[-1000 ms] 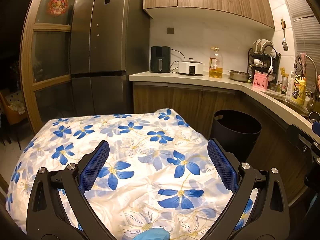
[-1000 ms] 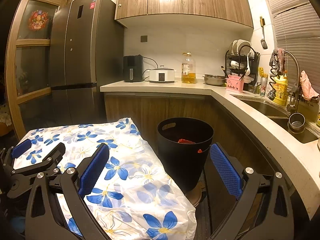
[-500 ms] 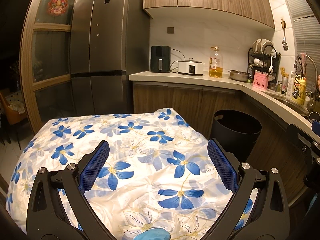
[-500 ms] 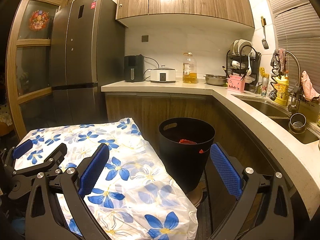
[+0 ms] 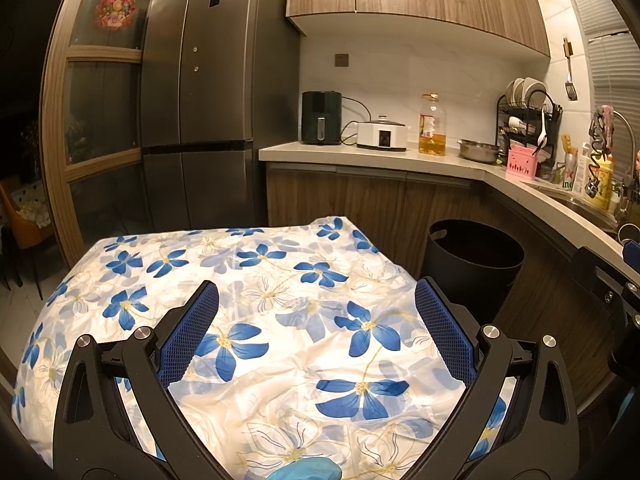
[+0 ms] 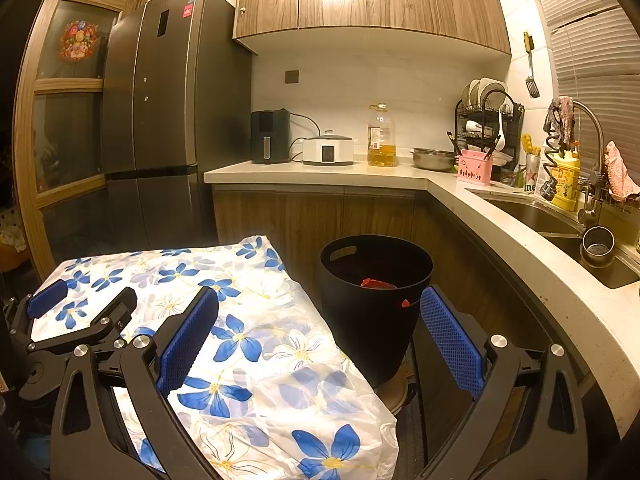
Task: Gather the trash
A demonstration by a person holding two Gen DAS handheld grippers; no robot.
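Both the left tongs [image 5: 316,300] and right tongs [image 6: 318,306] are held spread, empty, over the flowered table [image 5: 280,280]; red trash [image 6: 378,283] is seen inside the bin [image 6: 376,304] beside the table; a blue object [image 5: 306,472] is cut off at the frame edge.

Table: white plastic cloth with blue flowers [image 5: 280,320] lies over it, in front of the tall grey steel fridge [image 5: 208,112]
Bin: round black plastic trash bin [image 6: 376,300] stands on the floor just right of the table, before the wooden cabinets; red scrap [image 6: 378,283] inside
Counter: black air fryer [image 6: 269,136], white cooker [image 6: 328,151], oil bottle [image 6: 381,136] left to right
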